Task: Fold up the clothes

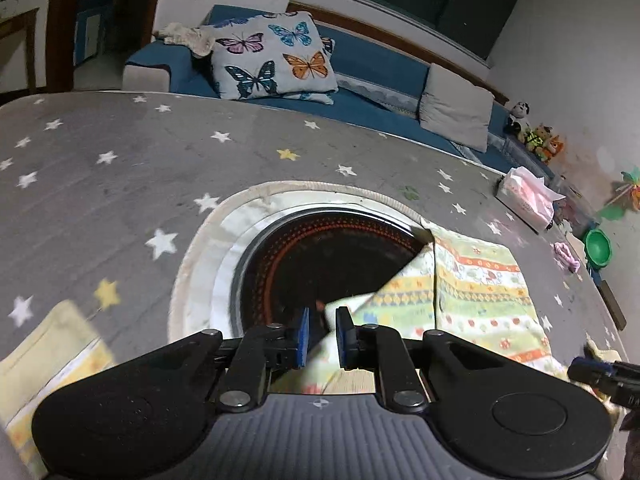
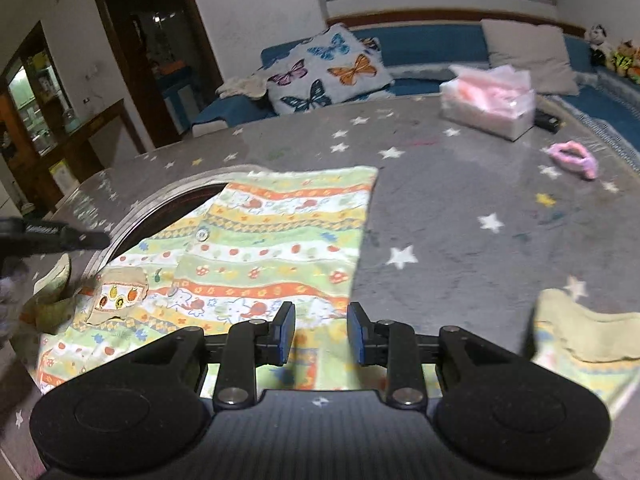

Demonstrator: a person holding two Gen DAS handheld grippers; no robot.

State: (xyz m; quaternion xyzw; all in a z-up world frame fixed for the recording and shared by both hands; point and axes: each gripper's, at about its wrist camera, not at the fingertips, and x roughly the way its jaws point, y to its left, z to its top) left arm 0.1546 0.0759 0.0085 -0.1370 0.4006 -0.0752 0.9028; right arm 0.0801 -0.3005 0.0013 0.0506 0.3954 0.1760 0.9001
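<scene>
A small patterned shirt [image 2: 280,236] with green, orange and yellow stripes lies on the grey star-print table cover [image 2: 460,208]. It has a button [image 2: 203,235] and a brown chest pocket [image 2: 120,294]. My left gripper [image 1: 322,338] is shut on a corner of the shirt [image 1: 476,284] and holds it lifted over the round dark burner [image 1: 320,264]. My right gripper [image 2: 321,332] is open just above the shirt's near hem. A sleeve end [image 2: 588,332] lies to its right.
A tissue box [image 2: 490,104] and a pink hair tie [image 2: 574,158] lie at the far right of the table. Behind is a blue sofa [image 1: 372,60] with a butterfly pillow [image 1: 272,56] and a grey cushion [image 1: 456,106]. A green bowl [image 1: 598,248] sits at right.
</scene>
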